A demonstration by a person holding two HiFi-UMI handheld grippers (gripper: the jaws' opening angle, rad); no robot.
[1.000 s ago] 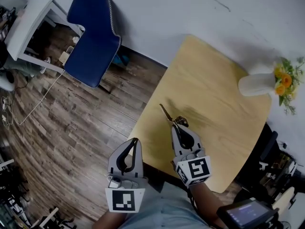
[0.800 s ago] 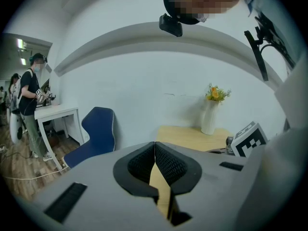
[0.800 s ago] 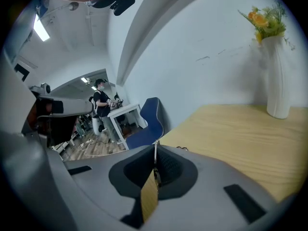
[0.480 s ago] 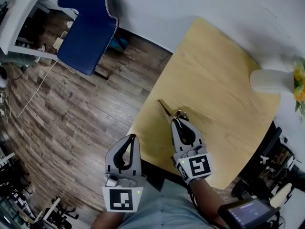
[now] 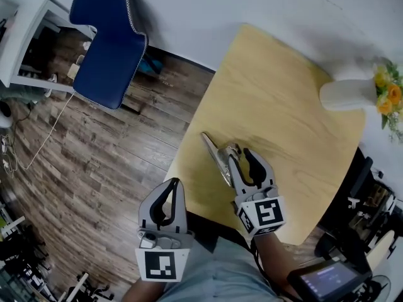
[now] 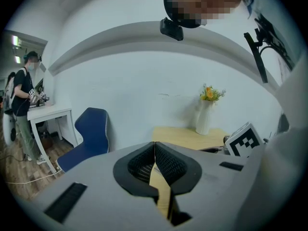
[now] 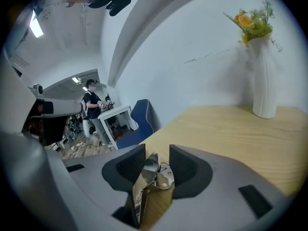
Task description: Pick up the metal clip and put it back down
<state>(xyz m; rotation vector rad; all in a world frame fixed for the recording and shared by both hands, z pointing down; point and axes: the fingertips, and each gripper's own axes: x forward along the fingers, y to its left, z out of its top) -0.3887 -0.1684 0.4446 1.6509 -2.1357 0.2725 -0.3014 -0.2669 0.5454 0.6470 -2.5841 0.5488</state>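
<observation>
Steel of the metal clip (image 7: 147,186) looks light, stiff and slick, so the right gripper (image 7: 157,159), jaws spread around it, should pinch its flat plates; the left gripper (image 6: 154,153) is pressed together, empty.

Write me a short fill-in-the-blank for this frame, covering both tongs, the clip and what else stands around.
The shiny metal clip stands between the parted jaws of the ___ tongs.
The left tongs are ___, with nothing between their jaws.
The white vase on the light wooden table holds ___.
The padded chair on the floor is ___.
Missing words: right; shut; flowers; blue.
</observation>
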